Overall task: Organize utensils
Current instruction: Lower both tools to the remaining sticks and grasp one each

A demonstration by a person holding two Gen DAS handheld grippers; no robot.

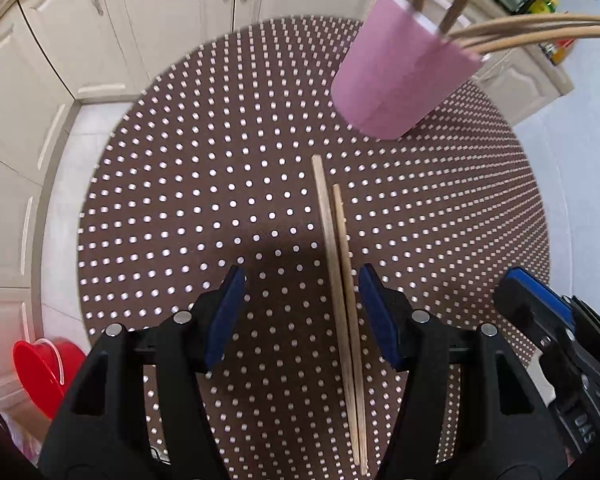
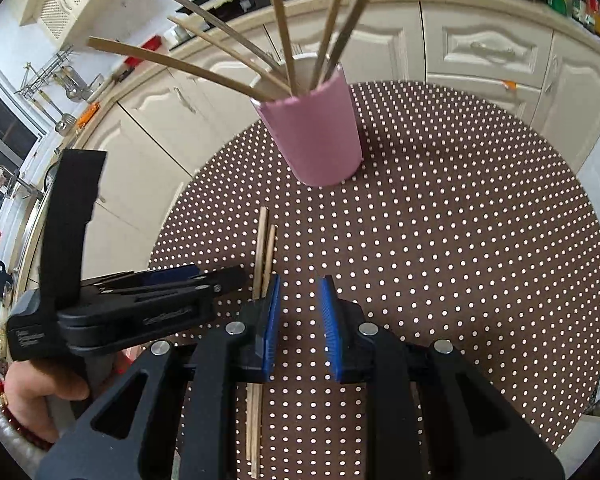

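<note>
2 thin wooden chopsticks point(image 1: 342, 280) lie side by side on the dotted table point(image 1: 180, 200), near the pink cup point(image 1: 400, 80). Left hand-held gripper point(image 1: 300, 312) straddles them, jaws wide and empty; right hand-held gripper point(image 2: 298, 320) is narrow, empty, just beside. Judged light, stiff, smooth, prone to rolling: grip mid-length.

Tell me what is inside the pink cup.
The pink cup holds several wooden chopsticks, fanning out above its rim. Their lower ends and the cup's bottom are hidden by its wall. Two more chopsticks lie outside, on the dotted mat.
</note>
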